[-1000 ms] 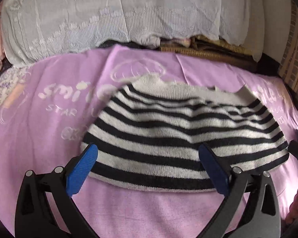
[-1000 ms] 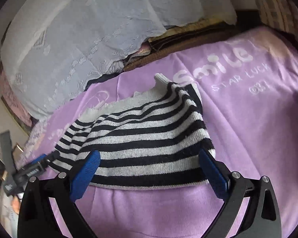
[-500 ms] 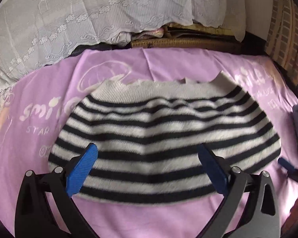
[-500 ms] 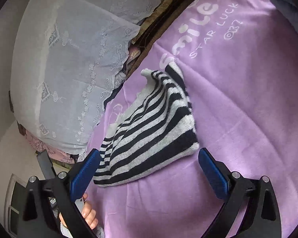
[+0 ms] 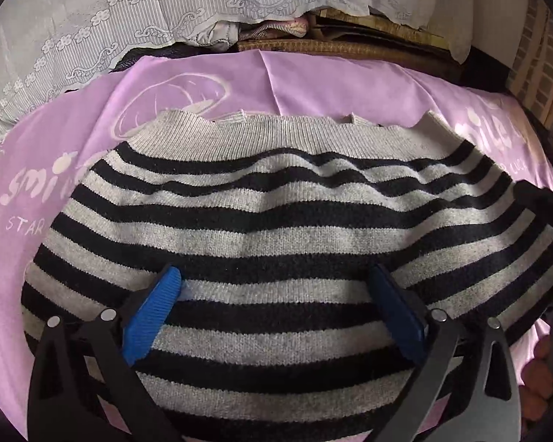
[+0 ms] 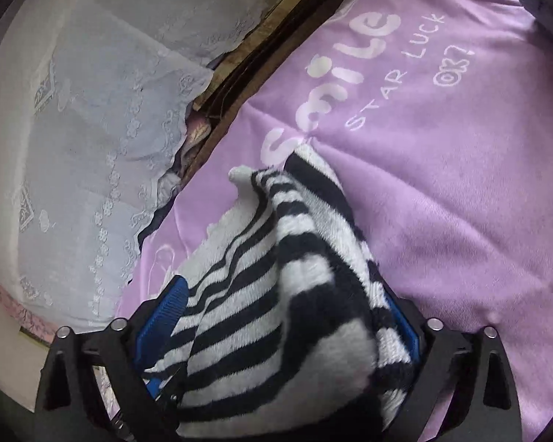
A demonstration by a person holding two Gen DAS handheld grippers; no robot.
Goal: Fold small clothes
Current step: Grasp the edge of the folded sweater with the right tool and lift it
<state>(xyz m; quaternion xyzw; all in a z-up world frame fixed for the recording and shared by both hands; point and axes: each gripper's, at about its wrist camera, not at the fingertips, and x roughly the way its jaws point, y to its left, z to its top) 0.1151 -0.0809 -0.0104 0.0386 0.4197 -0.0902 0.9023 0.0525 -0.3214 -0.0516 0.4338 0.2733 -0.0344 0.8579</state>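
Note:
A black-and-white striped knit garment (image 5: 276, 228) lies folded on a purple cloth (image 5: 350, 88). My left gripper (image 5: 276, 309) is open, its blue pads (image 5: 149, 316) spread wide just over the garment's near half. In the right wrist view the same garment (image 6: 276, 294) fills the space between the wide-spread blue pads (image 6: 162, 316) of my right gripper (image 6: 276, 328), bunched up there at its right end. The jaws stand open around the fabric, not pinching it.
The purple cloth (image 6: 442, 184) carries white "smile STAR LUCK" print. A white lace cover (image 5: 166, 18) over stacked items lines the back edge. Woven brown material (image 5: 350, 48) shows behind the cloth. Fingers of a hand (image 5: 538, 379) show at the far right.
Both grippers have moved forward onto the garment. The left went from its near edge to over its middle; the right swung back so the garment's end now sits between its pads.

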